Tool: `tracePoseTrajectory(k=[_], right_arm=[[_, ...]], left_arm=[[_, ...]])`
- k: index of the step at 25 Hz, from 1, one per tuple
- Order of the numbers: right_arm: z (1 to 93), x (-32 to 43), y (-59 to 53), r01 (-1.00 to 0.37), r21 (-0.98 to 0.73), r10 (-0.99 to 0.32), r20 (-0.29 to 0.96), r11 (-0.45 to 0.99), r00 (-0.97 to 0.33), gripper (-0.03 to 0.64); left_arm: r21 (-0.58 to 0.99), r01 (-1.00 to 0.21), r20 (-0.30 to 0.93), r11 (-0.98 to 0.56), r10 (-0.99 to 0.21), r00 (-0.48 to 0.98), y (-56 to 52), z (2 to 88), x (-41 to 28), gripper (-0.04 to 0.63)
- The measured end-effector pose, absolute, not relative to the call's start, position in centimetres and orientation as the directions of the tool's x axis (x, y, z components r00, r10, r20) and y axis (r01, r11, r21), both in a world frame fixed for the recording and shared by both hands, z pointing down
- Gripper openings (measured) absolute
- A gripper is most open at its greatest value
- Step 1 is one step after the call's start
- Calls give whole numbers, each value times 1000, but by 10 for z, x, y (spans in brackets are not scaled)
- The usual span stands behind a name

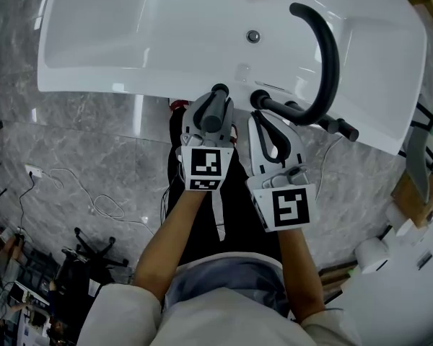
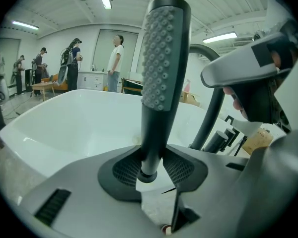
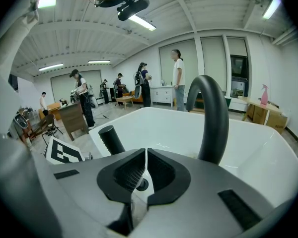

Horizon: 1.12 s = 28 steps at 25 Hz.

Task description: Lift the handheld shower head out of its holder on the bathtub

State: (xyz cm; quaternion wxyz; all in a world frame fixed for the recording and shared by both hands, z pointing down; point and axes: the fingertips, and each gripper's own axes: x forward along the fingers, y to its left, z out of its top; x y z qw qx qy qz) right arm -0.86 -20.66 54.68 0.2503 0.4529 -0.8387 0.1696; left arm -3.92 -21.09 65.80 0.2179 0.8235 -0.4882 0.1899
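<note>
Left gripper (image 2: 150, 166) — fingers (image 2: 123, 170) clamped on upright shower head (image 2: 165, 58) at bathtub (image 1: 94, 42) edge; right gripper (image 3: 145, 163) — fingers (image 3: 123, 176) closed, empty.

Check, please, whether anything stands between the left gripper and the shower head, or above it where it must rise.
Nothing visible does. The shower head stands upright between the pads of the left gripper, which touch its handle, with open space above. The curved black spout stands off to its right.

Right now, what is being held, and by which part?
The left gripper holds the shower head by its handle's lower end; the right gripper holds nothing.
</note>
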Motion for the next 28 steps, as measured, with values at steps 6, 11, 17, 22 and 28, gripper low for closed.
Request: tracePoseTrajectory(k=[6,11,17,22,28], right_arm=[[538,-8,-207,-844,-61,-680,562,533,-471,21],[522,-10,-205,-837,-56,-684,547,545,-482,21],[500,-11,-198,-828,-63,-680,538,557,-498,21],[487,-5,-192,-827,-84,-671,541,556,-507,21],[463,0,-181,-790,-92,-652,511,607,-560,21]], left_arm=[[172,-887,537,-428,-714,449,-207,652,-42,138],[153,-889,535,-431,-720,442,-202,635,-51,138],[146,-885,530,-443,-720,448,-191,608,-52,138],[148,-892,535,-427,-724,436,-186,595,-51,138],[140,-910,542,-389,-739,399,-180,569,-56,138]])
